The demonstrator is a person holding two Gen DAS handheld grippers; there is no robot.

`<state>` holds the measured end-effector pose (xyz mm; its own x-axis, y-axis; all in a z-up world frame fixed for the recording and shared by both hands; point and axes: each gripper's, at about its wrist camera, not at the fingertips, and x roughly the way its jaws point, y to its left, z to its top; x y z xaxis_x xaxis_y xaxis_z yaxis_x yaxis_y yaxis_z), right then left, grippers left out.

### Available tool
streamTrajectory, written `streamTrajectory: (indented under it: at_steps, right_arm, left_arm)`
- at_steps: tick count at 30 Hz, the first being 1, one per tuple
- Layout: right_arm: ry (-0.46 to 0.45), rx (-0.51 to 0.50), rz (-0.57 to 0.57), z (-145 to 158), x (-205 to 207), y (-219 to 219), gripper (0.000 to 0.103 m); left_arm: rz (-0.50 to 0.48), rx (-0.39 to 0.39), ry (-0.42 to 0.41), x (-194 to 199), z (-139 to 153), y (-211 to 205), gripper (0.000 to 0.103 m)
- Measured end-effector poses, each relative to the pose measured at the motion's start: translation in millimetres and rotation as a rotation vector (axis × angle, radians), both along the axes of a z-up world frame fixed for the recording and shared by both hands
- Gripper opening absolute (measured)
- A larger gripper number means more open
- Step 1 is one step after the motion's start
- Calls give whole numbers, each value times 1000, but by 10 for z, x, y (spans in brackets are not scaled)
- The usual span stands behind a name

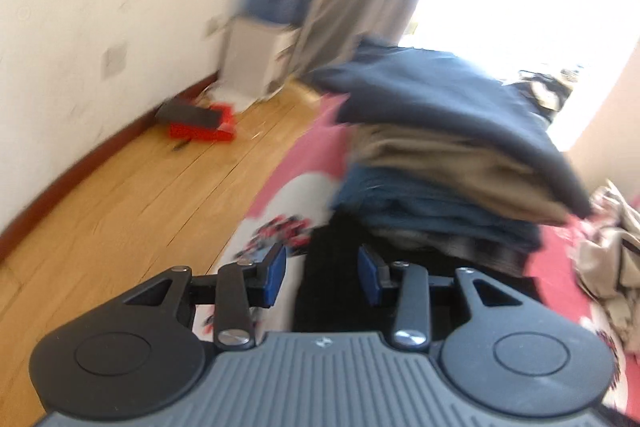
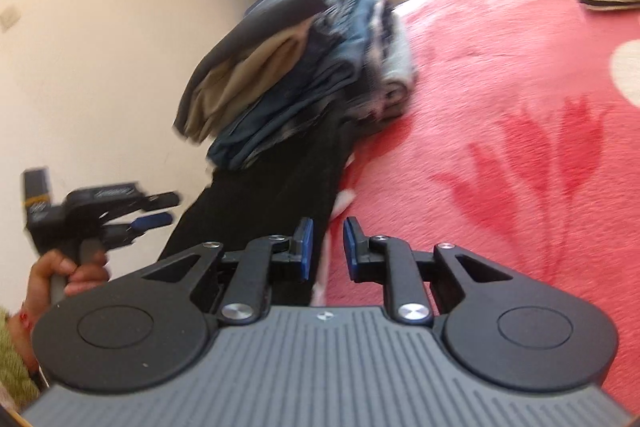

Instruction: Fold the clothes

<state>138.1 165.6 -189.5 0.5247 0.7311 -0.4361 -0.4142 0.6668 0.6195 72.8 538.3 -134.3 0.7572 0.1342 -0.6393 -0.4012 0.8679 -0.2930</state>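
1. Left wrist view: the left hand-held gripper (image 1: 322, 273) has its jaws partly apart, and the black garment (image 1: 332, 291) lies under and between them. The blue pads (image 1: 276, 275) do not seem to press on the cloth, so it looks free of any hold.
2. The black garment lies as a long strip on the red blanket (image 1: 556, 259) of the bed, near the bed's left edge, and its far end goes under the pile of folded clothes (image 1: 448, 155). Probably it is laid out flat to be folded next.
3. Right wrist view: the right hand-held gripper (image 2: 328, 249) has only a narrow gap between its jaws, and nothing is caught there. It hovers over the right border of the black garment (image 2: 276, 203), where the cloth meets the red blanket (image 2: 520, 147).
4. The pile (image 2: 296, 67) stands close to the bed's left edge, and its top layers hang over a little; a strong pull on the strip could disturb it.
5. Open room is to the right, on the bare blanket. To the left, the wooden floor (image 1: 120, 195) begins directly beside the bed.
6. A beige garment (image 1: 612, 251) waits unfolded near the right edge.
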Motion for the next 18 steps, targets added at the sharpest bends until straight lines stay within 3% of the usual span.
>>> streamTrajectory:
  at_steps: [4, 8, 12, 18]
  right_arm:
    - [57, 39, -46, -55, 109, -135, 17]
    - [82, 32, -66, -82, 144, -190, 17]
    - [105, 35, -86, -83, 170, -252, 19]
    - [157, 43, -114, -132, 221, -314, 25]
  left_arm:
    - [-160, 52, 7, 187, 164, -476, 43]
    - [-268, 59, 32, 403, 121, -891, 44]
    - [-298, 77, 45, 509, 46, -1169, 44]
    - [-290, 39, 6, 381, 147, -1243, 45]
